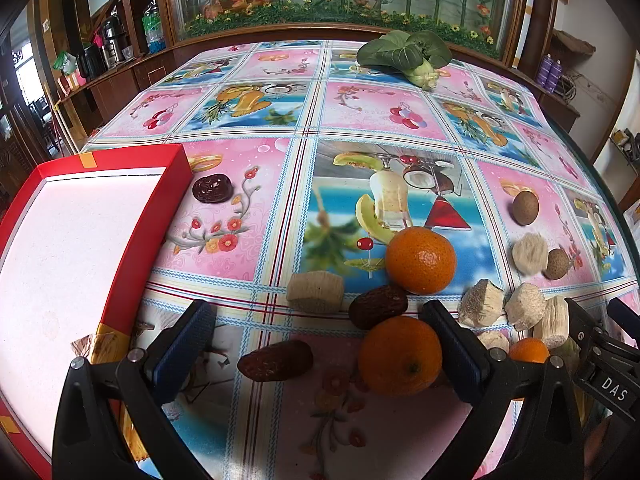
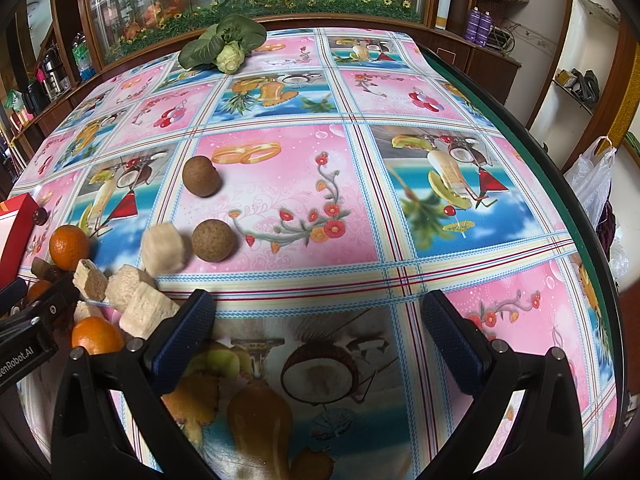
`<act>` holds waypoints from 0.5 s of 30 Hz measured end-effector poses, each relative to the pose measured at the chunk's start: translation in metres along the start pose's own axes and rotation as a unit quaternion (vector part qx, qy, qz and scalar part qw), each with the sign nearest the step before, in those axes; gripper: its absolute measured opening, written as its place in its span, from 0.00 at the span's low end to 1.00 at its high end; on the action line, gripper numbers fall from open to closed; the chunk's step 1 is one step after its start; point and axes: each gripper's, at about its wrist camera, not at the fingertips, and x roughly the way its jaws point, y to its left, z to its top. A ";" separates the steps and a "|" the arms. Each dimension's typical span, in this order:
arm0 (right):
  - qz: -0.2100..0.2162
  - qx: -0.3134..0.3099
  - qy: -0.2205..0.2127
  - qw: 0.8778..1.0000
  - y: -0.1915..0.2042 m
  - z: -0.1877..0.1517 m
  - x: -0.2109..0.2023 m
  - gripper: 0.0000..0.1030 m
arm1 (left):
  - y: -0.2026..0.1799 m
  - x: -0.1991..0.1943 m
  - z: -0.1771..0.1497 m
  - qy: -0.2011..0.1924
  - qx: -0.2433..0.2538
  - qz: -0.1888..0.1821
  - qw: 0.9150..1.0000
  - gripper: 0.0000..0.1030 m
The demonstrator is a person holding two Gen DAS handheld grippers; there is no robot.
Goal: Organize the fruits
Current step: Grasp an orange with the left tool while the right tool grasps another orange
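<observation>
Nothing lies in the red box (image 1: 80, 240) yet, so by my reading the sorting has barely begun and every fruit is still to be moved. In the left wrist view the left gripper (image 1: 320, 330) stands wide open and holds nothing; between its fingers lie a near orange (image 1: 400, 356) against the right finger, a date (image 1: 276, 360) and a second date (image 1: 378, 306). A far orange (image 1: 420, 260) sits just behind them, pale cut chunks (image 1: 524, 312) cluster to the right, and a dark round fruit (image 1: 212, 189) rests just beside the box's wall. The box's raised red rim is the edge to clear; the cloth between pile and box is open.

In the right wrist view the right gripper (image 2: 320, 326) is likewise spread wide and empty, hovering over bare tablecloth (image 2: 400, 220). Two brown round fruits (image 2: 213, 240) sit well ahead on the left, with the pile near its left finger. The table's green edge (image 2: 560, 208) curves along the right, and a leafy vegetable (image 2: 224, 44) lies far back. There is broad room ahead.
</observation>
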 end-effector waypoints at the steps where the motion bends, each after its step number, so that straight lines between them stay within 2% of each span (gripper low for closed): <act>1: 0.000 0.004 0.000 1.000 0.000 0.000 0.000 1.00 | 0.000 0.000 0.000 0.000 0.000 0.000 1.000 0.99; 6: 0.010 -0.003 0.014 1.000 -0.001 -0.003 0.000 1.00 | 0.000 -0.002 -0.001 0.012 0.005 -0.003 1.000 0.99; 8: 0.031 0.007 0.010 0.999 -0.003 -0.007 -0.013 1.00 | 0.003 -0.013 -0.007 0.009 0.001 -0.006 1.000 0.96; 11: 0.070 0.009 -0.037 0.997 -0.009 -0.017 -0.053 1.00 | 0.011 -0.046 -0.015 -0.040 -0.003 0.003 0.999 0.96; 12: 0.079 0.003 -0.050 0.996 -0.007 -0.016 -0.063 1.00 | 0.013 -0.062 -0.019 -0.063 0.001 0.011 0.998 0.97; 15: 0.103 -0.027 -0.102 0.989 0.001 -0.020 -0.102 1.00 | 0.017 -0.090 -0.020 -0.097 0.012 0.022 0.995 0.97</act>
